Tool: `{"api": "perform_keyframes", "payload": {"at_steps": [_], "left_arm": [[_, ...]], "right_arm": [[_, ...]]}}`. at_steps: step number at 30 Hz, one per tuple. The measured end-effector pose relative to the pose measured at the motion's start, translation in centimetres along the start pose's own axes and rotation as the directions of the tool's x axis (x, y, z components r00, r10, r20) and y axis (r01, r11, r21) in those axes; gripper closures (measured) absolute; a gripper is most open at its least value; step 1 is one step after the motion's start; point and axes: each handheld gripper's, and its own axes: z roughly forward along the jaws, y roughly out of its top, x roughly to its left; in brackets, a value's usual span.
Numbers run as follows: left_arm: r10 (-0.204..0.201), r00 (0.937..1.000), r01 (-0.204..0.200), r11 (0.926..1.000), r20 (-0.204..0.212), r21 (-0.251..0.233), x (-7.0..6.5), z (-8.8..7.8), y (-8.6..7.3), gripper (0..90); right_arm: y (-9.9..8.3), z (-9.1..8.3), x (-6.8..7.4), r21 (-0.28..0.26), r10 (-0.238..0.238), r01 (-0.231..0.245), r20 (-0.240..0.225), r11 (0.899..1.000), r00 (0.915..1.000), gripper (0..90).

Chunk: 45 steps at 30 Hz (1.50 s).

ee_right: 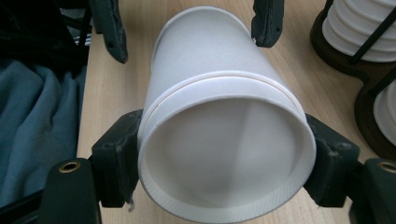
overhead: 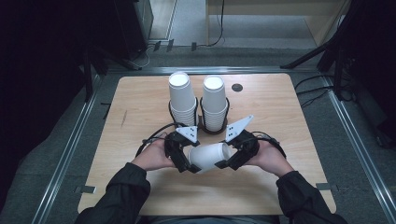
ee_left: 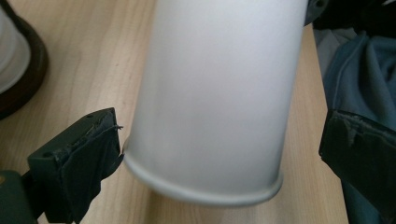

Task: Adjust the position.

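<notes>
We cannot see the far end of the white paper cup in the left gripper view, because the top of the picture cuts it off. In the high view the two grippers cover both ends of the cup, so we see just its middle there. The person's face and body are out of the picture; we see two hands and dark sleeves.

The cup lies on its side, just above the wooden worktop, between the two grippers and close to the person.

The right gripper is closed on the cup. Its two black jaws press on the sides near the closed bottom end, which faces that camera.

The left gripper is open wide. The cup's rolled rim sits between its jaws. One jaw is right at the rim, and we cannot tell if it touches. The other jaw stands clear of the cup.

Behind the cup stand two stacks of white paper cups in a dark wire holder. The stacks are upside down, side by side, near the middle of the worktop.
</notes>
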Motion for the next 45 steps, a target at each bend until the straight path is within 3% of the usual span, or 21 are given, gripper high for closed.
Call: {"api": "perform_keyframes", "payload": {"at_steps": [2, 7, 18, 26, 30, 33, 36, 38, 45], "left_arm": [[-0.013, 0.9999, 0.013, 0.9999, 0.003, -0.008, 0.1, -0.2, -0.3, 0.0], [-0.029, 0.9990, 0.027, 0.9985, -0.033, -0.048, 0.3, -0.9, -0.5, 0.0], [-0.076, 0.9958, 0.070, 0.9902, -0.051, -0.121, 0.1, -1.4, -0.9, 0.0], [-0.085, 0.9962, 0.080, 0.9826, -0.018, -0.168, -0.2, -0.9, -1.0, 0.0], [-0.096, 0.9954, 0.094, 0.9721, 0.002, -0.215, -0.4, -0.9, -1.1, 0.0], [-0.092, 0.9956, 0.093, 0.9586, 0.017, -0.269, -0.6, -1.2, -1.1, 0.1], [-0.092, 0.9956, 0.092, 0.9510, 0.012, -0.295, -0.8, -1.5, -1.1, 5.7], [-0.091, 0.9957, 0.091, 0.9503, 0.013, -0.298, -0.8, -1.5, -1.2, 6.1], [-0.074, 0.9972, 0.075, 0.9613, 0.014, -0.265, -0.8, -1.8, -1.1, 12.8]], "right_arm": [[-0.1, -0.3, -0.1, -0.006, 0.002, -0.002, 0.014, 1.000, 0.9999, 25.0], [-0.6, -1.4, -0.2, -0.041, 0.023, -0.022, 0.030, 0.999, 0.9993, 24.9], [-0.8, -2.4, -0.1, -0.122, 0.039, -0.036, 0.021, 0.992, 0.9990, 24.9], [-0.1, -2.7, 0.1, -0.194, 0.026, -0.026, 0.001, 0.981, 0.9997, 25.0], [0.2, -2.7, 0.1, -0.228, 0.020, -0.025, -0.022, 0.973, 0.9996, 25.0], [0.4, -2.6, 0.1, -0.258, 0.020, -0.031, -0.043, 0.966, 0.9989, 25.0], [0.6, -2.4, 0.0, -0.271, 0.021, -0.038, -0.066, 0.962, 0.9976, 25.0], [0.7, -2.2, 0.0, -0.273, 0.017, -0.036, -0.070, 0.961, 0.9974, 25.0], [0.6, -1.9, -0.1, -0.258, 0.033, -0.058, -0.098, 0.965, 0.9946, 25.3]]}}
